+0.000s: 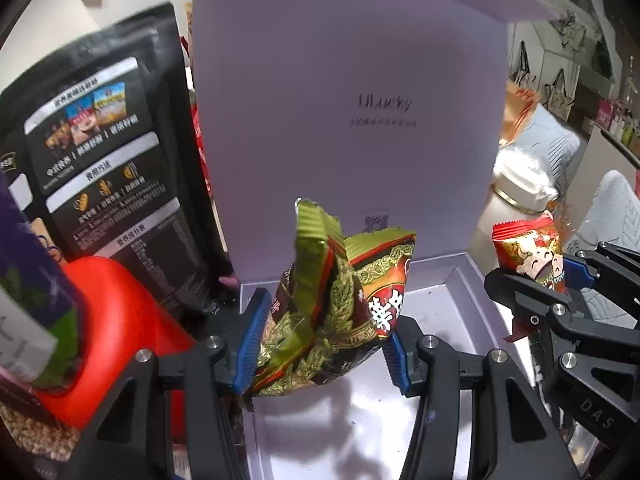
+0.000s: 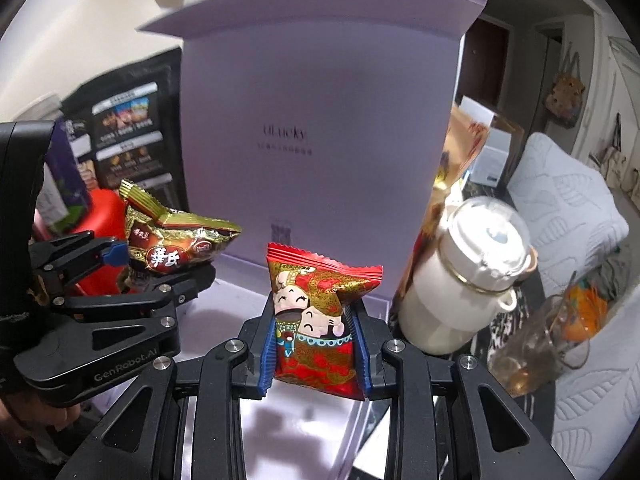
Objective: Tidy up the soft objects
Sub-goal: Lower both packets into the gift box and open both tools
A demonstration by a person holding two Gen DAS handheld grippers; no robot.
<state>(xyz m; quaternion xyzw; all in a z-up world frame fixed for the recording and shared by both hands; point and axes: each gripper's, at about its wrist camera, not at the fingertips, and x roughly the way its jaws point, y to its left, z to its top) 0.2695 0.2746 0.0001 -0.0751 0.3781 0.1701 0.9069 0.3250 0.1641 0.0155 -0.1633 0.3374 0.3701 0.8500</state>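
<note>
My left gripper [image 1: 320, 344] is shut on a crinkled green and gold snack packet [image 1: 340, 304], held above the tray of an open lilac gift box [image 1: 452, 312]. To its right, my right gripper [image 1: 560, 280] is shut on a red packet with cartoon figures [image 1: 528, 252]. In the right wrist view the right gripper [image 2: 316, 340] pinches that red cartoon packet [image 2: 316, 320] between its blue pads [image 2: 267, 344] over the lilac box's floor [image 2: 224, 320]. The left gripper [image 2: 160, 264] with the green and gold packet [image 2: 176, 244] is at the left. The box's lid [image 2: 320, 120] stands upright behind both.
A tall black food pouch [image 1: 112, 168] and a red container [image 1: 120, 328] stand left of the box, with a purple carton [image 1: 24, 280] in front. A cream flask with a clear cap [image 2: 464, 280] and a glass cup [image 2: 536, 352] stand right of the box. A white quilted cushion [image 2: 568, 208] lies beyond.
</note>
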